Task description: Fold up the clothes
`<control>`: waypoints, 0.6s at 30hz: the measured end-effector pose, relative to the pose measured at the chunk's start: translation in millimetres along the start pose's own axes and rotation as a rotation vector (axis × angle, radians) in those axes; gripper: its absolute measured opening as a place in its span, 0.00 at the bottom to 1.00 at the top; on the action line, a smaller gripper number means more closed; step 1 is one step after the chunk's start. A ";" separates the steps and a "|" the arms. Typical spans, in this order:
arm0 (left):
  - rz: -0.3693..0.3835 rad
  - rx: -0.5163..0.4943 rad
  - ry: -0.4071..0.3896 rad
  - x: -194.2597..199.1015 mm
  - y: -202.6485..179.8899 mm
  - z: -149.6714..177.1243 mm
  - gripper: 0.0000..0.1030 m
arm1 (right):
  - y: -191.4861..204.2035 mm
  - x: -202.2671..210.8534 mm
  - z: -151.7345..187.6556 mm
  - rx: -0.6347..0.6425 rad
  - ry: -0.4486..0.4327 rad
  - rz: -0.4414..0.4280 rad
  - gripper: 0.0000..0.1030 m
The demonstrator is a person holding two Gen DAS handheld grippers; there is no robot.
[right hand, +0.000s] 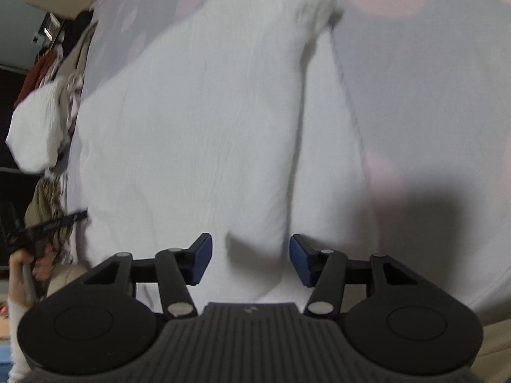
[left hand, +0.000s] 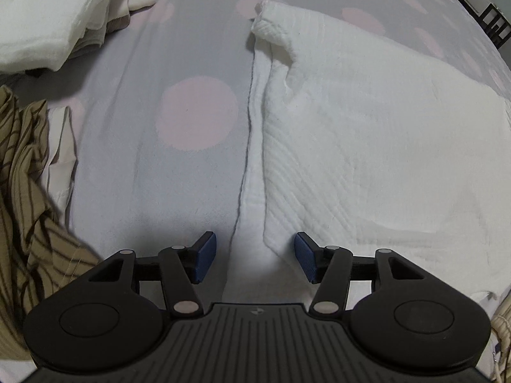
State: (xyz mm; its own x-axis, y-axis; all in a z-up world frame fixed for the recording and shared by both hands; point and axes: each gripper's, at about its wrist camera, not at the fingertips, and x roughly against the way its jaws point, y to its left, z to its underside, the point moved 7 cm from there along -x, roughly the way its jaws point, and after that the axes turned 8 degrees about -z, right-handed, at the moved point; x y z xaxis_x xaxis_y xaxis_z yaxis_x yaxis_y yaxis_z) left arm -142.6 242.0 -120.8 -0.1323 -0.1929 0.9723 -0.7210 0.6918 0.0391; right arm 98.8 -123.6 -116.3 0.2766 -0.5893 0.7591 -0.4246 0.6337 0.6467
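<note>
Spread wide and pinching nothing on the left gripper (left hand: 255, 260), blue pads (left hand: 205, 257) well apart, hovering low over the near end of a white garment (left hand: 367, 146). Laid flat on a grey bedsheet with pink dots (left hand: 191, 115), filling the right half of the left wrist view. Ribbed, textured weave across the cloth. Long folded edge down the garment's left side, running from the far end toward the gap between the pads. Small turned-up corner at the far end of that edge.

Off to the far left, a heap of white and cream cloth (left hand: 48, 16). Closer on the left, a crumpled tan garment with dark stripes (left hand: 28, 191), partly behind the gripper body. Beside it, a pale strip of fabric lying on the sheet. Dark furniture at the far top right corner, too small to tell apart.

Likewise spread on the right gripper (right hand: 250, 260), nothing between the pads, held just above the same white garment (right hand: 198, 121). Motion-blurred view here. Long crease down the cloth slightly right of centre, with a raised pucker of fabric just ahead of the open jaws. Dotted sheet (right hand: 431, 79) to the right, with a dark shadow on it near the right finger. At the left edge, a person's hand (right hand: 24, 266) gripping a black handle, a white sleeve below it, and blurred clothing above.
</note>
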 end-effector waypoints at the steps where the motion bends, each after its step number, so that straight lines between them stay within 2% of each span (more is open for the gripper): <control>1: 0.003 -0.005 0.016 0.9 -0.1 2.5 0.51 | 0.1 0.2 0.8 -0.005 0.003 -0.004 0.54; 3: 0.015 -0.009 0.044 1.5 -0.4 7.1 0.51 | 0.3 0.7 2.5 -0.015 0.010 -0.012 0.54; 6: 0.033 0.018 0.052 0.5 -0.2 8.1 0.51 | -0.3 0.8 3.6 -0.032 0.014 -0.023 0.54; 9: 0.081 0.054 0.054 5.3 -0.3 7.8 0.50 | -1.0 -2.4 1.8 -0.037 0.003 -0.025 0.53; 12: 0.085 0.068 0.048 12.5 2.0 9.4 0.50 | 0.0 -3.3 1.3 -0.027 0.005 -0.028 0.53; 15: 0.028 0.061 0.039 21.4 6.4 12.3 0.50 | 1.0 -4.2 0.8 -0.016 0.007 -0.031 0.53; 18: -0.102 0.027 -0.039 37.6 16.1 6.4 0.49 | 2.0 -5.1 0.2 -0.006 0.008 -0.034 0.53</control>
State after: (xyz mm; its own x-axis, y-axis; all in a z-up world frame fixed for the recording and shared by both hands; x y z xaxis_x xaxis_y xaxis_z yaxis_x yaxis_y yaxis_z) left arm -163.5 241.4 -85.1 -0.0828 -0.2888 0.9538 -0.7502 0.6481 0.1311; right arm 96.4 -119.4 -118.9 0.2979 -0.6066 0.7371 -0.4096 0.6163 0.6726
